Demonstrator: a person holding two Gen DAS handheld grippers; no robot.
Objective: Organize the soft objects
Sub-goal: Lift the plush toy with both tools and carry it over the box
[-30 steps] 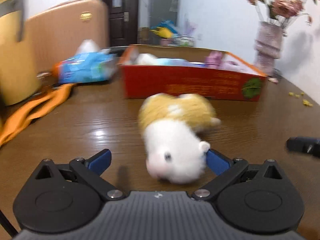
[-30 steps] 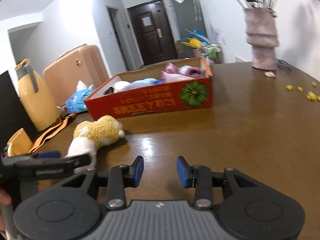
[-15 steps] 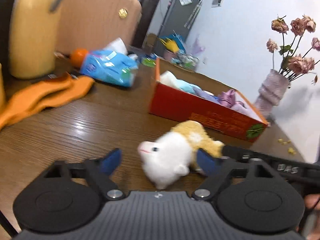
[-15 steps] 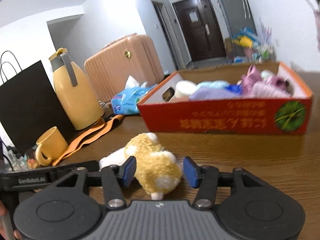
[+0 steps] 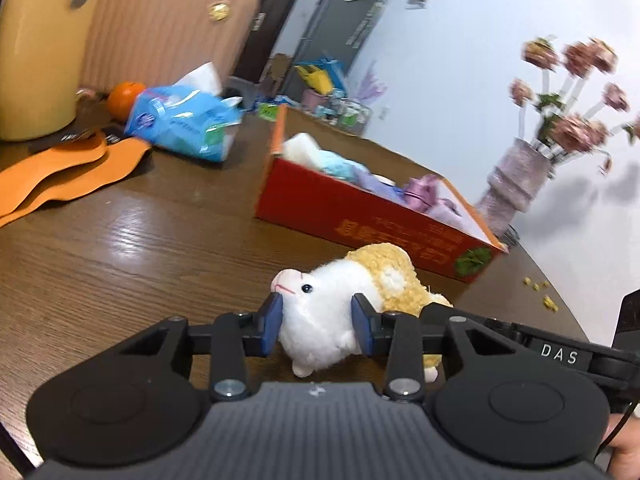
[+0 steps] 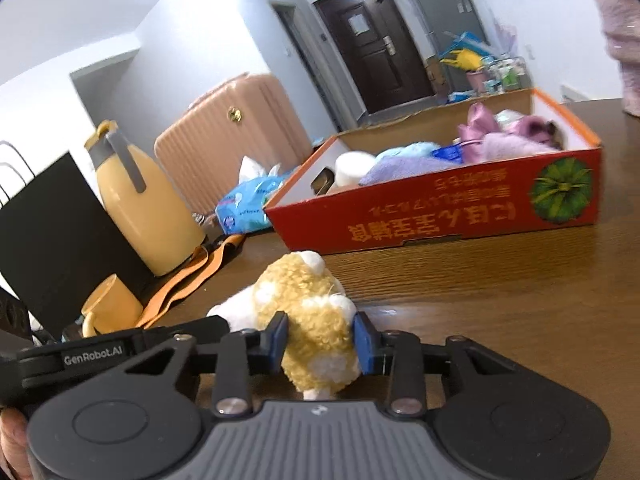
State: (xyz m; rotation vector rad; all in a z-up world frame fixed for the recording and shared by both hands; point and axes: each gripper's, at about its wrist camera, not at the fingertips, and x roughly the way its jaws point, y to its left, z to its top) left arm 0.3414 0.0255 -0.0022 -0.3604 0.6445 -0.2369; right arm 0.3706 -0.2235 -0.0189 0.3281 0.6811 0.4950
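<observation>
While squeezed at both ends, lies on the table (image 5: 120, 248) just in front of the red box (image 5: 360, 220): plush toy (image 5: 340, 304), white head pinched in the left gripper (image 5: 316, 324), yellow rump in the right gripper (image 6: 320, 344), both having just closed. Looks light and squashy, probably non-slip; best held mid-body.

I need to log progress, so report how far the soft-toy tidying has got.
Done: several soft items already lie in the red box. In hand: the left claw has closed on the plush hamster at its white head, the right claw on its yellow rear. Left: carry it into the box.
</observation>
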